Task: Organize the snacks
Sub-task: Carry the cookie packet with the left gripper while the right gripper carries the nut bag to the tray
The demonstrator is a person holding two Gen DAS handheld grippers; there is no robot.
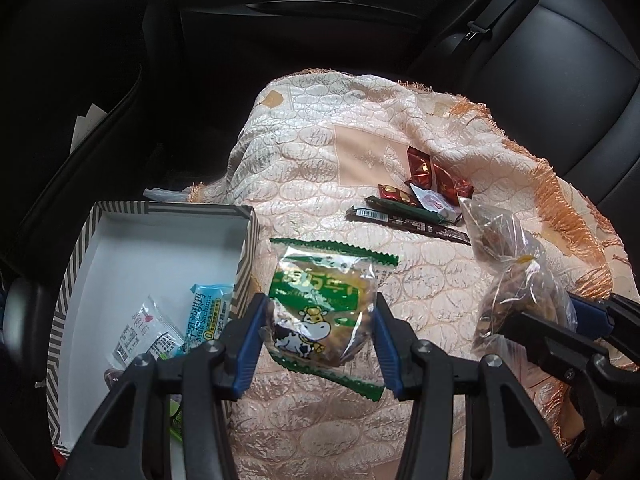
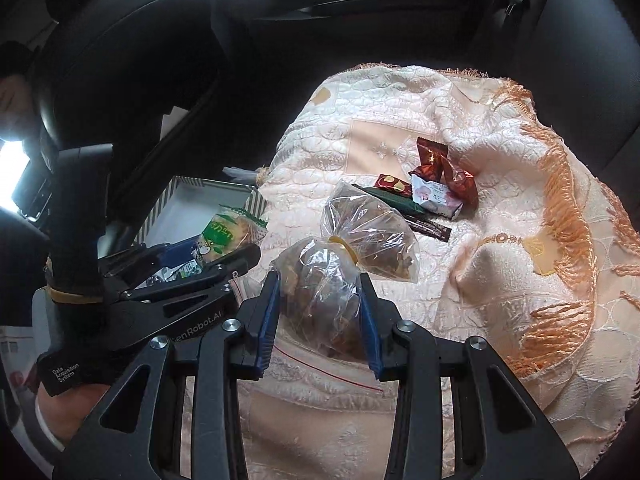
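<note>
Left tool clamped on green cow-print packet; right tool clamped on clear bag. Carry packet over striped box rim, release low inside.

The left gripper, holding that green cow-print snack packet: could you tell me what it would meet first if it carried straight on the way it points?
Probably the peach quilted cloth just beyond the green snack packet clamped in the left gripper; the striped box sits slightly left of that line. Depth is uncertain.
</note>
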